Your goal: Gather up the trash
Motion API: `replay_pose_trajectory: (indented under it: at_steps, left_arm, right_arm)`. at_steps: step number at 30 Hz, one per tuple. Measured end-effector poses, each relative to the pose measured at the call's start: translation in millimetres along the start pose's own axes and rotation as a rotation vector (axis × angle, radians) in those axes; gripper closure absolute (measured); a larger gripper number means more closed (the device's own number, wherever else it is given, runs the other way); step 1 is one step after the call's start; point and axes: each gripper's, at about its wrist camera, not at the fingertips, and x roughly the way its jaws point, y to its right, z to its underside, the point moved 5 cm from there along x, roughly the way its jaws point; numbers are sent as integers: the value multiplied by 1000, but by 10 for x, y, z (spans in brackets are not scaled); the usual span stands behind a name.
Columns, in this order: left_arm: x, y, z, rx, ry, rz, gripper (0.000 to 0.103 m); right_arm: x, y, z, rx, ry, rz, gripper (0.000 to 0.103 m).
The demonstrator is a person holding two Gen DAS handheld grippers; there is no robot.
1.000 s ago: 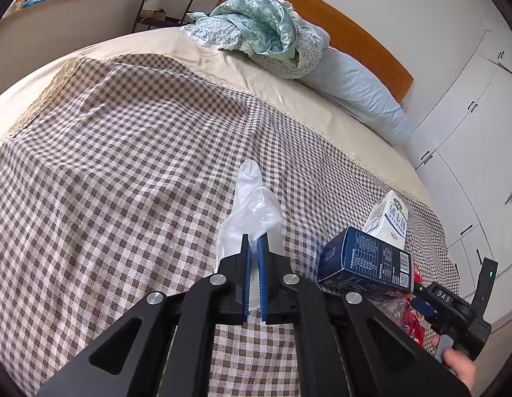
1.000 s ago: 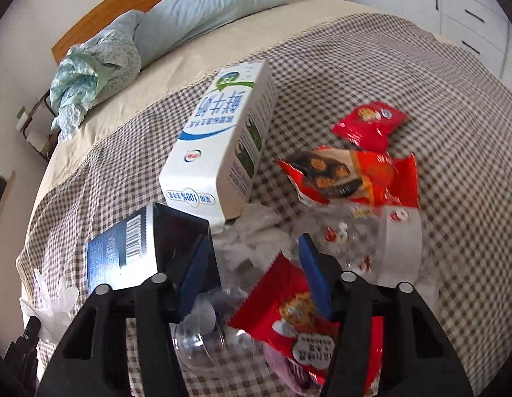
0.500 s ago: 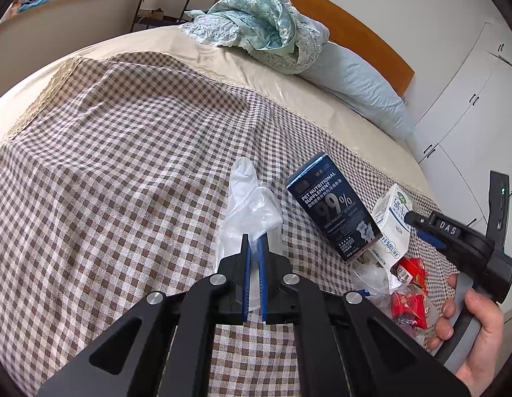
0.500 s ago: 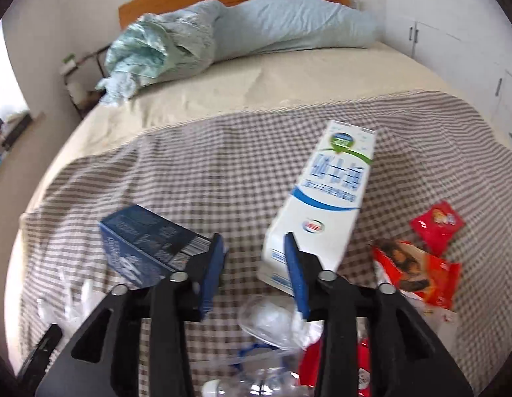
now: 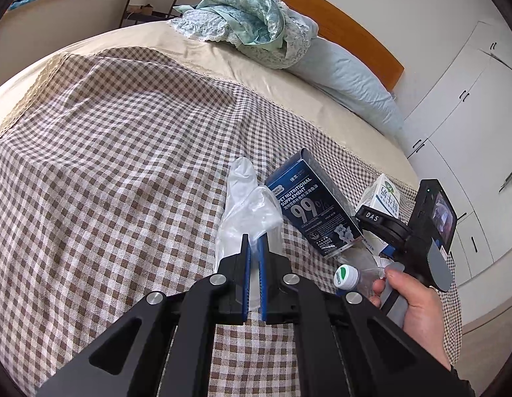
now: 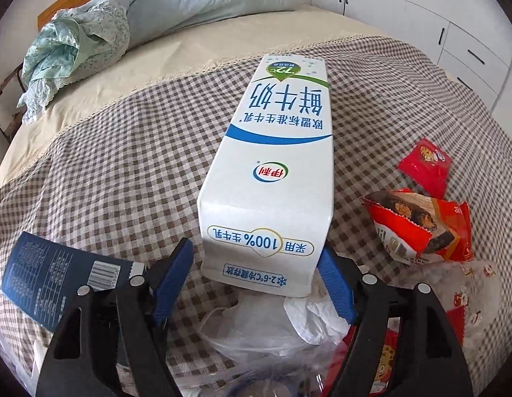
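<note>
Right tool (image 6: 256, 284) opening, straddles near end of milk carton (image 6: 275, 172), no contact yet; carton light, stiff, crushable: grip across narrow sides. Left tool (image 5: 253, 258) clamped on flimsy plastic glove (image 5: 246, 205) nr bed (image 5: 107, 152) foot.

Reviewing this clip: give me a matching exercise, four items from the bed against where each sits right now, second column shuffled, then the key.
1. plastic glove
2. milk carton
3. dark blue box
4. red snack wrappers

A. between the opening right gripper jaws, not yet pinched
B. right of the carton
C. pinched in the shut left gripper
D. left of the carton

1-C, 2-A, 3-D, 4-B
</note>
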Motion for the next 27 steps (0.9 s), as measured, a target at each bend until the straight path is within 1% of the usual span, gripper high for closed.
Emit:
replay_pose_trajectory:
  at_steps: [2,4,5,6,7,10,11,13,14,15,16,17,18,19,21,24,25,26,27]
  left_arm:
    - [2,-2,0,6,3,-7,101]
    - [6,-26,-3,-1,1,-7,101]
    - [5,-42,-3,-5,-1,-8,101]
    - [0,-60,-6,-7,0,-10,101]
    - [-6,-68,-8,-7,2,-12,101]
    - [-30,-25,-13,6,11,-10,101]
    - [-40,-1,-11,12,14,-12,101]
    - [-63,49,-4,22,18,-17,101]
    - [-82,75,-3,27,21,-20,101]
    - [-106,93,-1,28,27,-21,101]
    - [-136,108,4,25,33,-20,101]
    - [-154,114,1,19,37,-17,101]
    - [-163,109,-5,9,37,-16,101]
    - [-167,111,0,0,37,-14,101]
    - [-169,156,23,13,36,-16,101]
    - [-149,204,33,59,39,-21,101]
    - [-130,178,22,60,39,-24,101]
    - [-95,137,12,51,35,-26,101]
    - [-48,85,1,33,24,-29,101]
  right_arm:
    - [-74,72,11,-8,18,-33,38]
    - [-197,129,34,-40,19,-90,38]
    - [-277,180,38,-53,22,-127,58]
    - [-400,249,34,-71,29,-156,103]
    - [-531,312,11,-84,40,-184,103]
    - [-1015,558,-103,-152,117,-194,103]
    - [-1132,634,-129,-170,120,-206,103]
    - [-1250,734,-141,-210,86,-250,103]
    - [-1294,778,-126,-213,75,-248,103]
    - [-1322,812,-103,-206,75,-239,96]
    - [-1310,795,-55,-209,62,-241,77]
    - [-1261,746,3,-208,34,-258,21]
    - [-1213,684,47,-183,23,-286,13]
    - [-1164,598,57,-154,17,-312,13]
    - [-968,399,11,-100,-24,-323,13]
    - [-510,192,-47,31,-113,-243,13]
    - [-393,120,-40,71,-141,-246,13]
    - [-301,21,-36,86,-160,-250,13]
    - [-229,-86,-36,73,-165,-233,13]
